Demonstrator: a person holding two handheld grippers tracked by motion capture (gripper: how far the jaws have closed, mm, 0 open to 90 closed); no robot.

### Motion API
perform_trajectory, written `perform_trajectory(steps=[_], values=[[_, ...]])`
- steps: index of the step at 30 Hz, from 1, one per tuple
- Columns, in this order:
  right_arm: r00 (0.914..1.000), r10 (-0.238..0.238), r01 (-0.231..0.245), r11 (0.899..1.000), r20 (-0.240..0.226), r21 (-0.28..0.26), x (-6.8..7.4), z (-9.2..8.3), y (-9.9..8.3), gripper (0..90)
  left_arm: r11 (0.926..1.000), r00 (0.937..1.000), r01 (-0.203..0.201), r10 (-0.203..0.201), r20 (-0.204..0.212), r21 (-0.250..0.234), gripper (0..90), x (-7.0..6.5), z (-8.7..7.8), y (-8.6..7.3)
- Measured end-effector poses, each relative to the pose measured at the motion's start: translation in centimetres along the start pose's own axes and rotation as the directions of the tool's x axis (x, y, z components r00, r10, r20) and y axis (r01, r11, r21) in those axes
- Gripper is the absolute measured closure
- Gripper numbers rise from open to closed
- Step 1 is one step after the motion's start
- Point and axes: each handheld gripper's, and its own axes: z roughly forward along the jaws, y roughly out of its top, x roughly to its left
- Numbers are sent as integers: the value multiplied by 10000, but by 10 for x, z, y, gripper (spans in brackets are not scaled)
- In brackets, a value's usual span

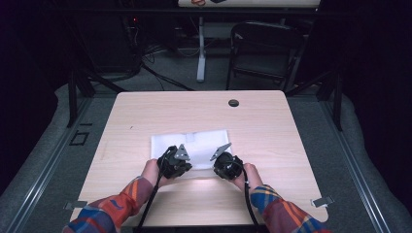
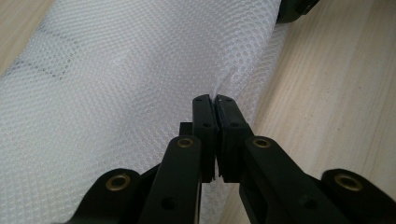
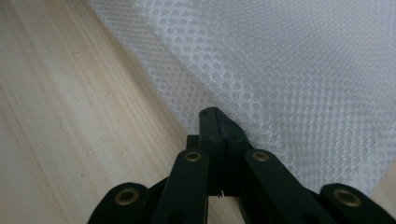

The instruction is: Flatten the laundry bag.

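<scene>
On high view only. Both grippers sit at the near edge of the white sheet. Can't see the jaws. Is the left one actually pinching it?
Observer: Yes. In the left gripper view the left gripper is shut, with the edge of the white mesh sheet puckered up between its fingertips.
Operator: Right one?
Observer: The right gripper is shut too, its tips at the sheet's border beside the bare table. I cannot tell whether mesh is caught between them.
Operator: What is the sheet, paper?
Observer: No, up close it is an open honeycomb-weave fabric.
</scene>
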Motion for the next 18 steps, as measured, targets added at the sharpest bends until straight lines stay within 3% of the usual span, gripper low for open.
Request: perform_trajectory(steps=[3, 5, 18], values=[[9999, 92, -94, 9996, 88, 249, -4, 3, -2, 900, 10000, 10000, -14, 14, -20, -5, 880, 0, 0, 0], [9996, 259, -261, 9996, 125, 100, -5, 4, -3, 900, 10000, 10000, 8, -8, -31, -30, 880, 1, -1, 0], [9988, 462, -454, 9981, -180, 405, -3, 1, -5, 900, 9997, 9998, 212, -212, -19, -141, 878, 0, -7, 2]])
